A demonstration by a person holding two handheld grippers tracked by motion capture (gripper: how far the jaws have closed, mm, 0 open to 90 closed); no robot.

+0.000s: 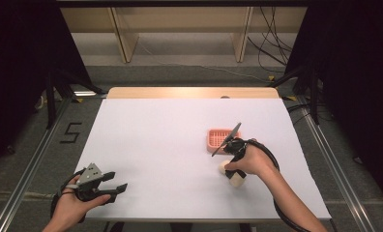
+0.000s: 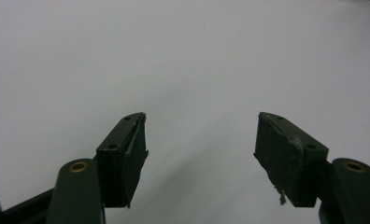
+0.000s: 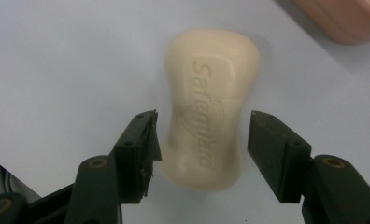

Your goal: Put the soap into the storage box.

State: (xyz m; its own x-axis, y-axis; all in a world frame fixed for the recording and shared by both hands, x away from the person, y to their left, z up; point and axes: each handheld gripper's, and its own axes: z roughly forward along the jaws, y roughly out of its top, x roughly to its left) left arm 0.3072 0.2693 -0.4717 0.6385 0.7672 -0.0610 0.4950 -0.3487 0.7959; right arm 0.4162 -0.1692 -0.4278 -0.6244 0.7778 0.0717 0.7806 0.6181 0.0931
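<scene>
High view: set above the near edge, faced forward and down; the whole white-covered rectangular table (image 1: 180, 145) is taken in from afar, with the floor beyond. Left gripper view: carried low and close over bare white surface, faced along its own two black jaws. Right gripper view: pointed steeply down, very near. Shared with the high view: the cream waisted soap bar (image 3: 209, 107) (image 1: 233, 178) and the pink ribbed plastic soap dish (image 3: 346, 18) (image 1: 217, 139).

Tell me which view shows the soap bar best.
The right gripper view: the soap bar lies whole between the open jaws of the right gripper, its embossed lettering readable. In the high view the soap bar is small and partly hidden beneath the right hand. The left gripper view shows the white tabletop.
</scene>
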